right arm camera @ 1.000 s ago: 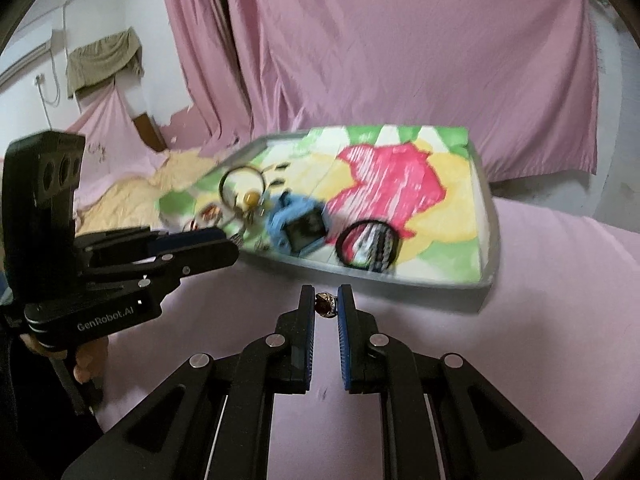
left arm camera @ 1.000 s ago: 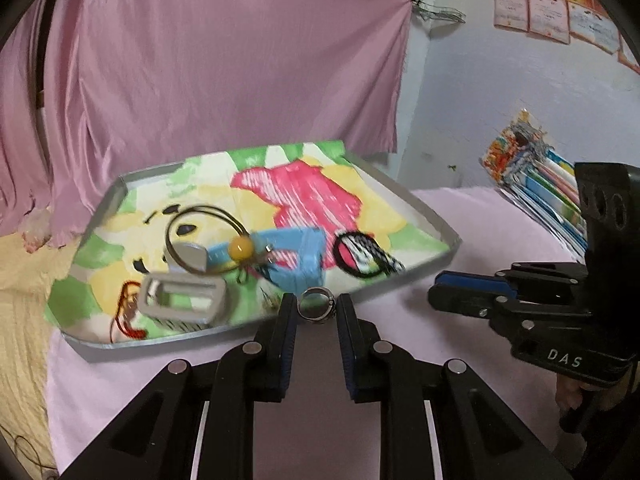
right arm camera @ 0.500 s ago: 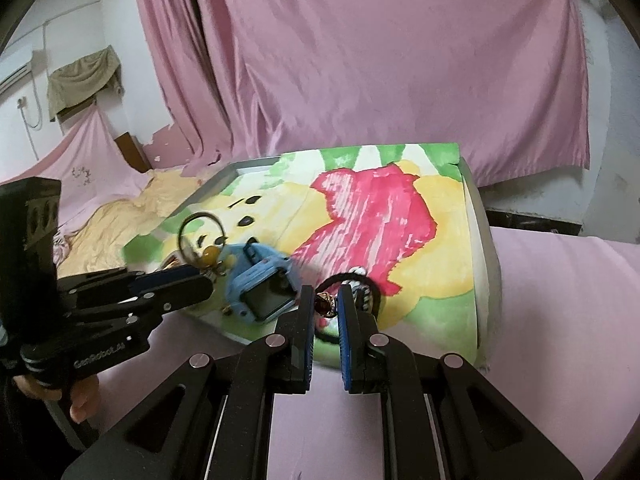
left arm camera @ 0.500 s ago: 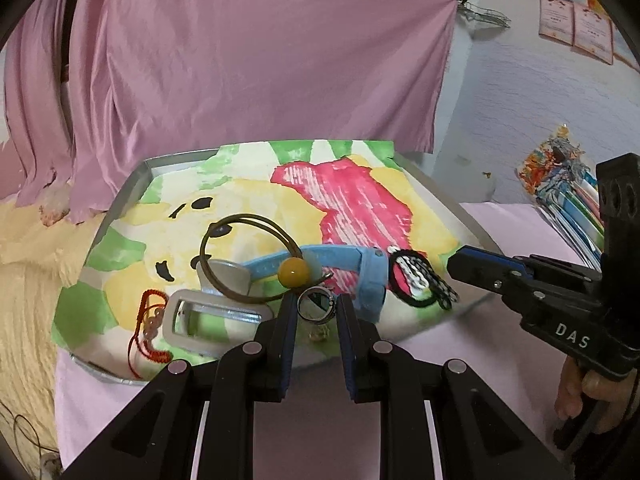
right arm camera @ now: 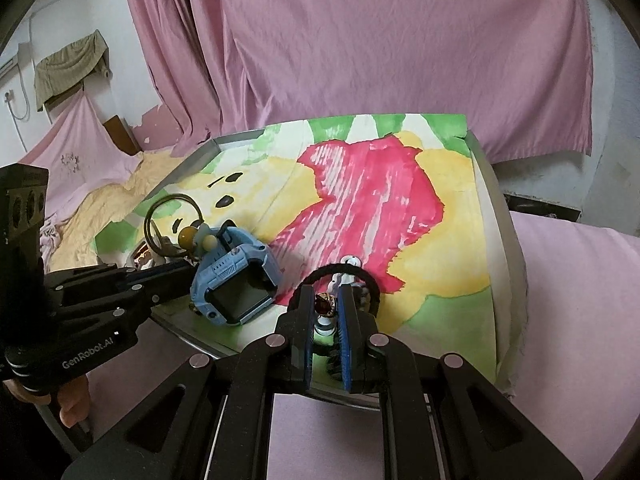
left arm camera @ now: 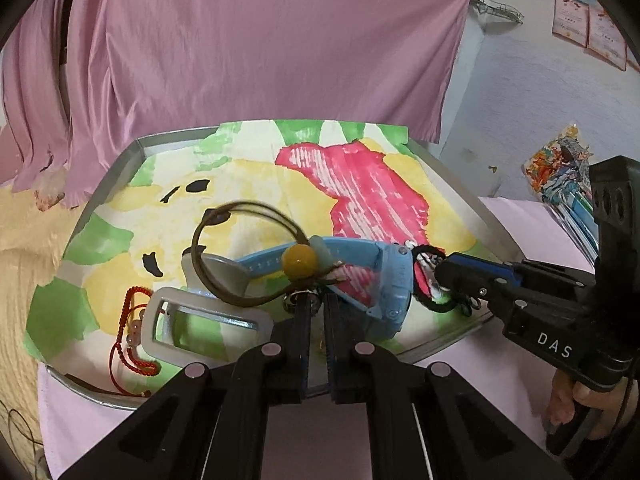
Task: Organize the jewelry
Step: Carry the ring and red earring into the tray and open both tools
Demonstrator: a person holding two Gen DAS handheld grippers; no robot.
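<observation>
A metal tray [left arm camera: 120, 168] lined with a bright bear drawing holds a blue watch [left arm camera: 388, 280], a brown hair tie with a yellow bead [left arm camera: 296, 265], a grey buckle [left arm camera: 200, 320], a red cord bracelet [left arm camera: 128, 340] and a black hair tie [left arm camera: 430, 304]. My left gripper [left arm camera: 316, 304] is shut on a small silver ring [left arm camera: 313, 301], low over the tray just below the yellow bead. My right gripper [right arm camera: 326, 300] is shut on a gold ring with a red stone [right arm camera: 325, 305], over the black hair tie [right arm camera: 360, 276], right of the watch [right arm camera: 236, 284].
The tray [right arm camera: 500, 240] lies on a pink sheet [right arm camera: 580, 300], with a pink curtain [left arm camera: 260, 40] behind. A colourful stack of books [left arm camera: 560, 176] stands at the right. Each gripper shows in the other's view: the right one [left arm camera: 444, 276], the left one [right arm camera: 176, 276].
Both grippers have moved forward from above the pink sheet to over the tray's near edge, each still holding its ring. The jewelry in the tray has stayed put.
</observation>
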